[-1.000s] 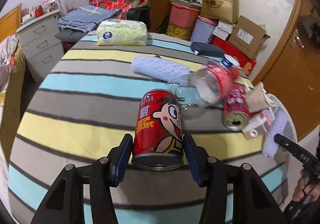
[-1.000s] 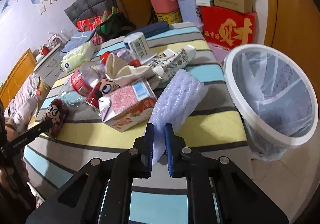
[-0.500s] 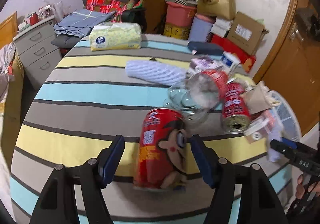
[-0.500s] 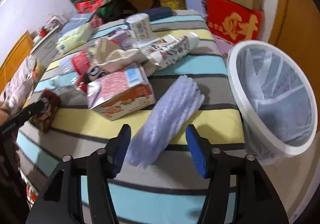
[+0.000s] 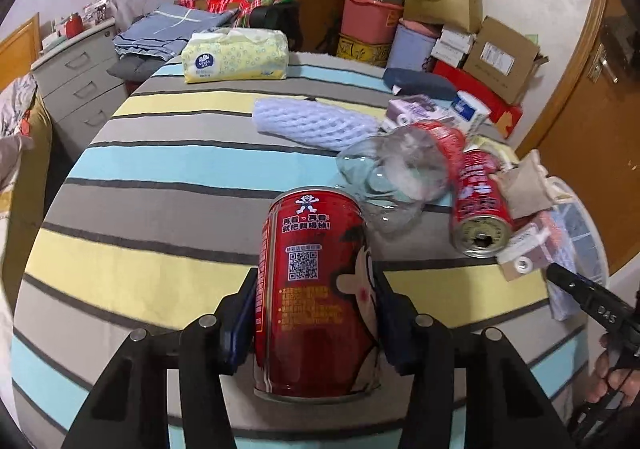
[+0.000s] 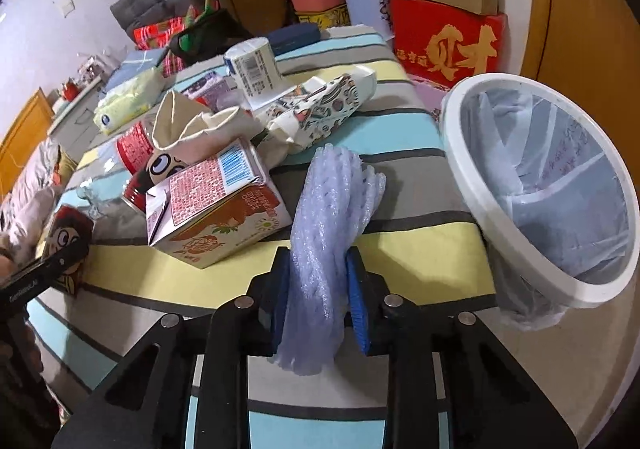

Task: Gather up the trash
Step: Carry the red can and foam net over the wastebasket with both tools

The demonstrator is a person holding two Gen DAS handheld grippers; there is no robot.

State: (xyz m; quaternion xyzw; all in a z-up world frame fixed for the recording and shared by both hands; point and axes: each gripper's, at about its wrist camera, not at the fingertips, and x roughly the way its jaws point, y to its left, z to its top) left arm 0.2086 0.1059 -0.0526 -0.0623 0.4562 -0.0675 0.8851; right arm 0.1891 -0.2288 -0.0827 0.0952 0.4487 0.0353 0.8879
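Now the striped bedcover [image 5: 160, 177] fills both of my views, much as it did a second ago, with the white trash bin [image 6: 472, 153] and its plastic liner standing just beside the bed's edge on my right side, as it did then.

On the right, my right gripper [image 6: 318, 301] is closing around the near end of the pale blue foam net sleeve [image 6: 332, 205], and the blue pads press into it from both sides. Half a second ago those jaws stood wide with the sleeve lying loose between them; a second ago they were pinched almost flat on its tip. The sleeve lies along the cover, its far end pointing toward the crushed patterned paper cup [image 6: 320, 113]. The juice carton [image 6: 216, 205] sits just to its left, where it was before.

On the left, my left gripper [image 5: 316, 313] is closing on the red cartoon can [image 5: 316, 297], and both pads touch its sides. Half a second ago the jaws were spread clear of the can and the can looked blurred and tilted; now it stands upright between them on the grey stripe.

Beyond it, the crushed clear bottle [image 5: 400, 173], a second red can [image 5: 480, 217] lying on its side and another foam sleeve [image 5: 316, 125] lie on the cover, in much the same places as before.
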